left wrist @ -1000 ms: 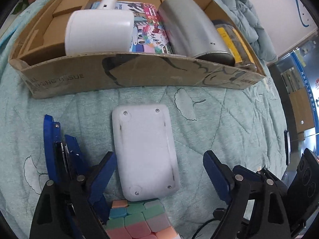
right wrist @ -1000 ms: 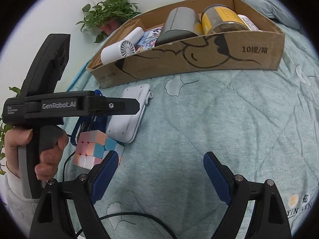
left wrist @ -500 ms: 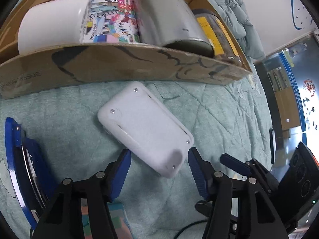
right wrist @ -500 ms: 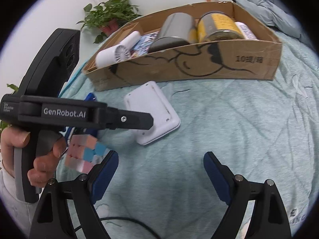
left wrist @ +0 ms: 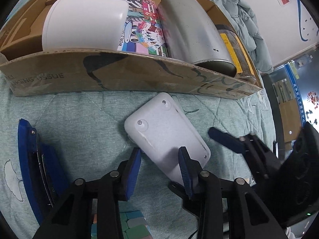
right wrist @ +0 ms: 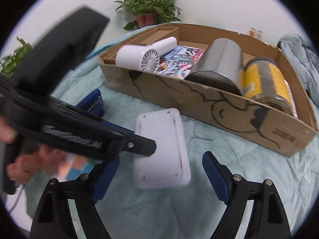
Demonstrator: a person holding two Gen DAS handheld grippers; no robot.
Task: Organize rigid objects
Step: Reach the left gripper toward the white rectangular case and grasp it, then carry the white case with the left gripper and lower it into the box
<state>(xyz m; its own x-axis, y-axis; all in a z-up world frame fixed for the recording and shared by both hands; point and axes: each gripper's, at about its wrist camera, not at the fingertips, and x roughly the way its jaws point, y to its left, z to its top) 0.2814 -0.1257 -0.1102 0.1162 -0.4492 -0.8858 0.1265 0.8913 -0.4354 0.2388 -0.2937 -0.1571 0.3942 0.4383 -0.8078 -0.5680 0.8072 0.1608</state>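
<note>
A flat white plastic case (left wrist: 165, 135) with screws in its corners lies askew on the green quilt before the cardboard box (left wrist: 119, 77). My left gripper (left wrist: 159, 169) is closing on the case's near end, and both blue pads touch it. In the right wrist view the same case (right wrist: 161, 145) shows beneath the left gripper's black body (right wrist: 79, 135). My right gripper (right wrist: 159, 177) stands wide, its jaws closing slightly. The case's near edge shows between its fingers, untouched. One right finger (left wrist: 225, 139) reaches in beside the case.
The box holds a white hair dryer (left wrist: 83, 23), a colourful book (left wrist: 143, 31), a grey can (left wrist: 191, 31) and a yellow-labelled jar (left wrist: 235, 49). A blue stapler (left wrist: 30, 159) and a pastel cube (left wrist: 129, 227) lie on the quilt. Behind are a jacket (left wrist: 243, 23) and potted plants (right wrist: 147, 10).
The left jaws narrowed from wide to tight around the white case, which turned on the quilt. The right gripper rolled and moved in close to the case.
</note>
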